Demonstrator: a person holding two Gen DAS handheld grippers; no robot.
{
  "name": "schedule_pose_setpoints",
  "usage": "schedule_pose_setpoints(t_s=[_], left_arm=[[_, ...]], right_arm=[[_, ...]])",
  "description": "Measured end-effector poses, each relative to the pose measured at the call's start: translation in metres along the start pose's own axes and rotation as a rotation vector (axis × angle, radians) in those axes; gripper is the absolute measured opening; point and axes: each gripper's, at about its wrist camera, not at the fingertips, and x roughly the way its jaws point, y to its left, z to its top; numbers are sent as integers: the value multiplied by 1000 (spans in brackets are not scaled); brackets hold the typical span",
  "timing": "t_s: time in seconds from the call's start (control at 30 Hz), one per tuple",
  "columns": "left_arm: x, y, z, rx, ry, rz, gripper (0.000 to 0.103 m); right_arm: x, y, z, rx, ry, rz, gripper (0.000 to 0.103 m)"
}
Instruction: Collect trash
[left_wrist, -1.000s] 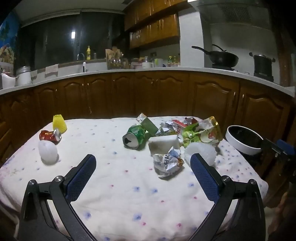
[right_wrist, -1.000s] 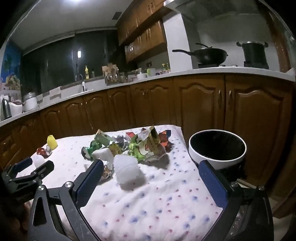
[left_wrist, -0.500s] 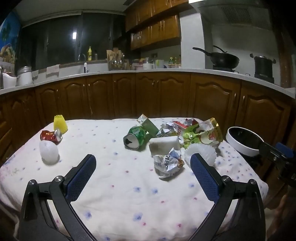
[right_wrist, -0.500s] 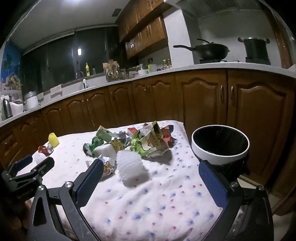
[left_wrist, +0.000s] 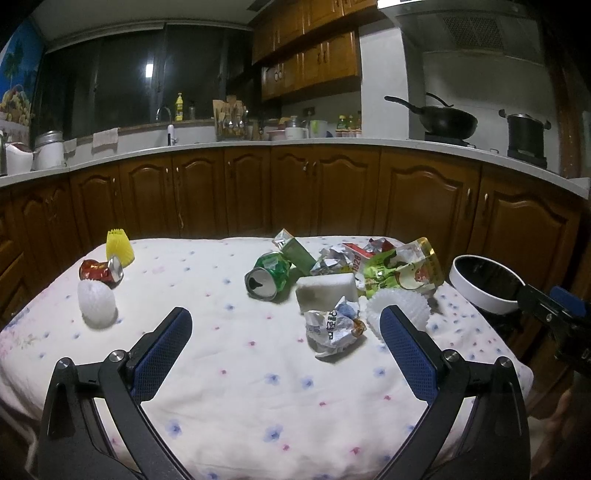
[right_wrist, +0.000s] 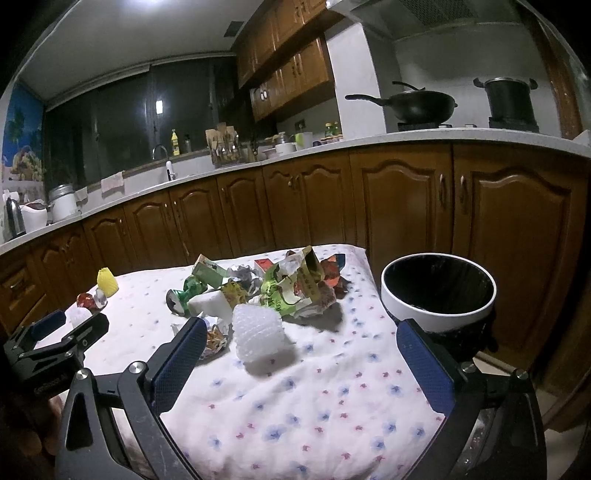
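Left tongs (left_wrist: 282, 321): held wide, empty. Right tongs (right_wrist: 301, 341): held wide, empty. Trash (left_wrist: 343, 273): heaped on table (left_wrist: 221, 354), right of centre; green can (left_wrist: 269, 275) included. Bin (right_wrist: 437, 291): placed beside table's right edge.

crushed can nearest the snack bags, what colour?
Green crushed metal can, silver top; clearest in the left wrist view.

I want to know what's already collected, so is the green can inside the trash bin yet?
No, the green can lies on its side on the flowered tablecloth, well apart from the white-rimmed bin beyond the table's edge.
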Motion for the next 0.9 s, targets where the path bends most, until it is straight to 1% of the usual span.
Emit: schedule_pose_setpoints(t_s=[0.9], left_arm=[[0, -5, 0, 2, -2, -1, 103]], right_arm=[[-1, 1, -1, 5, 5, 9, 103]])
